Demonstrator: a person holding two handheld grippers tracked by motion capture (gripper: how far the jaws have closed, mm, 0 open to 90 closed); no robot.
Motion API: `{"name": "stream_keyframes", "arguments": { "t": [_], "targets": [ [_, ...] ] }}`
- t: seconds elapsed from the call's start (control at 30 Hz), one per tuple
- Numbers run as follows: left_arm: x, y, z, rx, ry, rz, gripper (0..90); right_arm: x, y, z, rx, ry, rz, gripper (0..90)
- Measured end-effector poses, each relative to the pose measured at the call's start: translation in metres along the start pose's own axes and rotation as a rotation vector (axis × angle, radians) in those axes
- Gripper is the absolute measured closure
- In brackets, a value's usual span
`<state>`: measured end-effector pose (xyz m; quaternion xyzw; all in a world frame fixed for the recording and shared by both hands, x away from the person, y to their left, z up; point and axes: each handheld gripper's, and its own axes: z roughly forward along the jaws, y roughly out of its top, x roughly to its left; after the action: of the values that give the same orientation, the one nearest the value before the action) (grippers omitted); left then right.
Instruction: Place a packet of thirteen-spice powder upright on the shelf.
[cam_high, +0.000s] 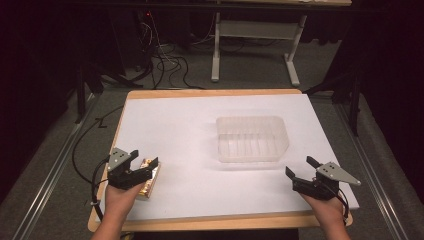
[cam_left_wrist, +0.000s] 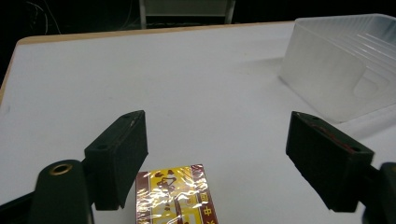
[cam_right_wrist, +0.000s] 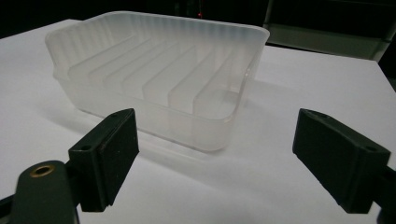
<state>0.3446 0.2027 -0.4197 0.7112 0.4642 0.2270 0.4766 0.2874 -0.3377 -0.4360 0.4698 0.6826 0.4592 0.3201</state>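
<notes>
Counter (cam_high: 190, 115): white top. Clear ribbed bin (cam_high: 252, 138): centre-right, empty. Foil-wrapped red-gold box (cam_left_wrist: 175, 196): near-left edge, flat, under left tool (cam_high: 141, 161), jaws apart, not touching. Right tool (cam_high: 302, 167): jaws apart, idle. Step: approach. Next: lower, straddle, clamp.

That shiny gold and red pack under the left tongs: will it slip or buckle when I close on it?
The pack lies flat with straight edges, so it probably stays stiff. Its glossy wrap glints, so it may slide between the pads. It looks thin, so likely light. The left tongs stand open above it.
</notes>
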Motion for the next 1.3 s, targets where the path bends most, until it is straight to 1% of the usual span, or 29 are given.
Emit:
{"name": "stream_keyframes", "arguments": {
  "t": [0.07,0.17,0.2,0.57,0.73,1.13,1.3],
  "targets": [
    [-0.0008,-0.0005,0.0018,0.01,-0.003,0.005,20.0,0.0007,0.0005,-0.0003,-0.001,-0.014,-0.007,13.6],
    [-0.0011,-0.0011,0.0026,0.017,-0.007,0.011,19.7,0.0,0.0006,-0.0007,-0.002,-0.01,0.005,12.7],
    [-0.0018,-0.0017,0.0027,0.02,-0.006,0.022,19.5,-0.0001,0.0008,-0.0009,-0.005,-0.011,0.006,12.5],
    [-0.0033,-0.0022,0.0045,0.032,-0.02,0.034,19.5,0.0008,0.0002,-0.0014,-0.005,-0.009,0.013,12.3],
    [-0.0037,-0.0022,0.004,0.032,-0.021,0.037,19.4,0.0017,0.0012,-0.0025,-0.012,0.0,0.016,11.9],
    [-0.003,-0.0014,0.003,0.027,-0.022,0.037,19.5,0.0081,0.0043,-0.0038,-0.024,0.033,0.007,11.8],
    [-0.0022,-0.0024,0.0034,0.034,-0.021,0.041,19.7,0.008,0.002,-0.0002,-0.014,0.043,0.022,11.4]
  ]
}}
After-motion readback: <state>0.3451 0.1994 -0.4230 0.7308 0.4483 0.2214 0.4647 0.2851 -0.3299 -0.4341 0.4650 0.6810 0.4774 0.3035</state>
